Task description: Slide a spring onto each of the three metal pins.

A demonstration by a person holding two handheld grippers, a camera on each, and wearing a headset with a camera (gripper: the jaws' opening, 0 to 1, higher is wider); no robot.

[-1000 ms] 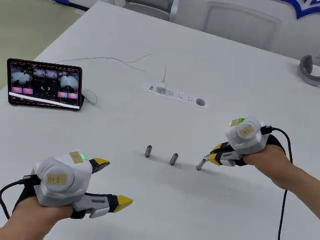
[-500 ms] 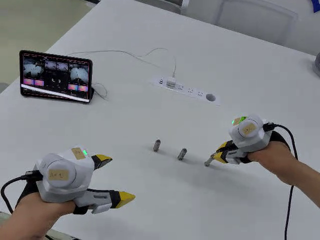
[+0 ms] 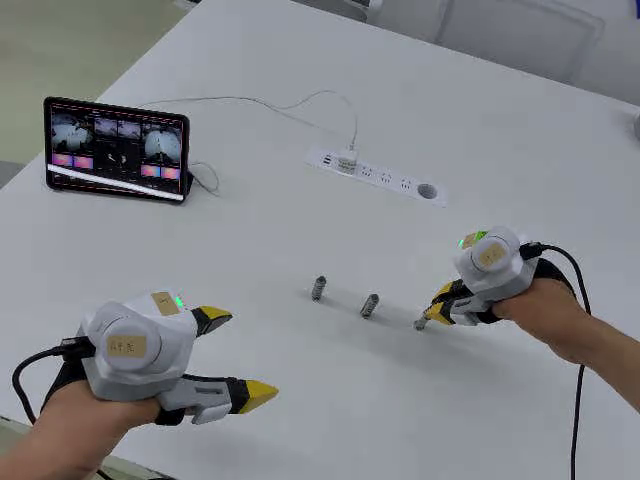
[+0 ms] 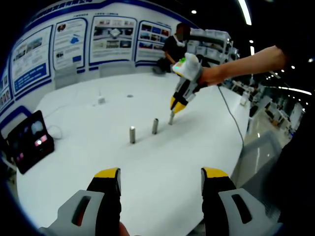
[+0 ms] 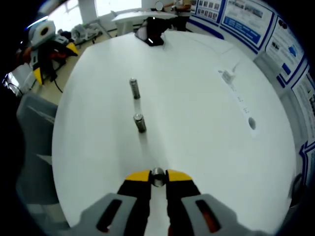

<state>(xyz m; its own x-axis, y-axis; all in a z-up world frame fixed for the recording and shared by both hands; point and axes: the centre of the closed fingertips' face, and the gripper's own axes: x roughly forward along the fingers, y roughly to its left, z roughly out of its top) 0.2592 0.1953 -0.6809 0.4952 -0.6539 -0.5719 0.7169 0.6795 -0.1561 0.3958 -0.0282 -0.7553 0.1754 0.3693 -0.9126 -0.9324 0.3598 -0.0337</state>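
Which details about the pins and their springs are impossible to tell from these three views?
- Third pin: in the right gripper view, the right gripper is shut on it and covers its shaft, so a spring there cannot be confirmed. In the head view it is too small.
- Leftmost pin and middle pin: in the head view they are too small to tell how far down any spring reaches.
- Tablet: in the head view the screen is too small to read.

The right gripper (image 3: pixel 436 310), clamped on the third metal pin (image 3: pixel 420 323), has eased in closer over the pin during the last second, low above the bench (image 3: pixel 300 420). The pin, which a second ago slanted out long from the gripper's yellow tips, now shows only as a shorter stub just beyond them.
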